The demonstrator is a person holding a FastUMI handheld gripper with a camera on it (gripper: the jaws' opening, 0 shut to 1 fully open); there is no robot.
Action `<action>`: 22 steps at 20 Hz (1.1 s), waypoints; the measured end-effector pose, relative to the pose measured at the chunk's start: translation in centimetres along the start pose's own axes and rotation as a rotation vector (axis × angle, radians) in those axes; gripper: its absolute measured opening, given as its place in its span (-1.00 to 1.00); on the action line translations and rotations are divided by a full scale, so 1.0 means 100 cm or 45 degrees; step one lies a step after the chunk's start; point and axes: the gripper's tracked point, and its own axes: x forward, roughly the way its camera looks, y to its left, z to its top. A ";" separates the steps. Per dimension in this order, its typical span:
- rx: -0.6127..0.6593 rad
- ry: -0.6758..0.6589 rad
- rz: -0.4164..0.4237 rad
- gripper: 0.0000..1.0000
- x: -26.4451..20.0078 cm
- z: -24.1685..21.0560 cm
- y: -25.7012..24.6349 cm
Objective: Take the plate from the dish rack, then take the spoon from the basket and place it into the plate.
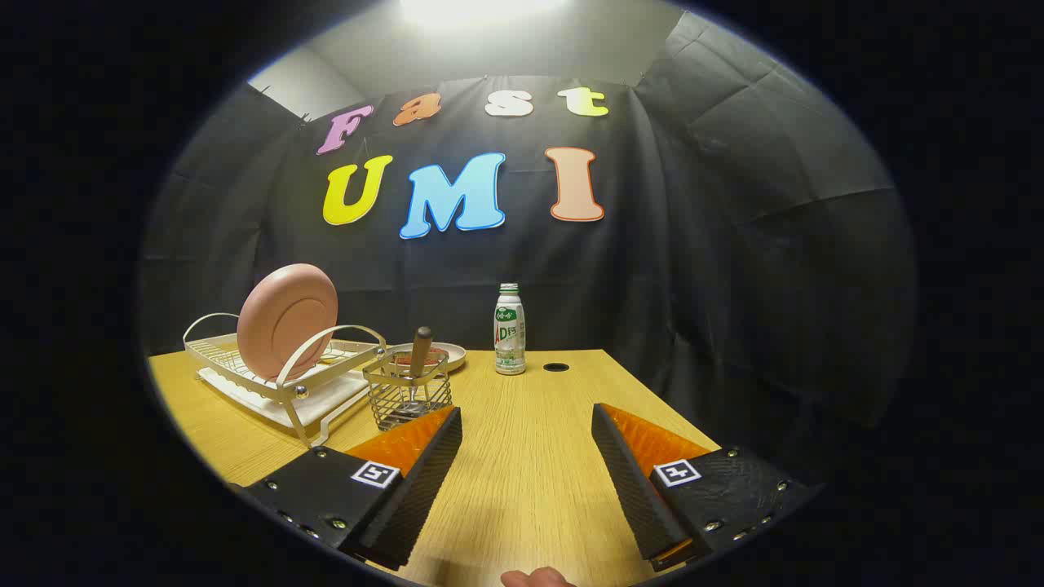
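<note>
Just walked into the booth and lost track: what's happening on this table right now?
A person is holding a two-finger gripper over the wooden table, fingers open and holding nothing. Nothing has been picked up yet: the pink plate stands on edge in the dish rack, and the spoon sits handle-up in the wire basket just ahead of the left finger. A small bottle stands farther back, near the cloth wall.

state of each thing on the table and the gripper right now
pink plate: upright on edge in the dish rack
spoon: standing handle-up in the wire basket
bottle: upright, capped
gripper: open, holding nothing, above bare table
</note>
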 end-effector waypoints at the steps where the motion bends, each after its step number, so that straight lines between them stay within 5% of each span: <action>1: -0.004 0.003 0.001 0.95 0.006 -0.001 0.000; 14: -0.017 -0.032 -0.010 0.95 0.063 0.022 -0.002; 22: -0.062 -0.027 0.006 0.95 0.059 0.120 0.003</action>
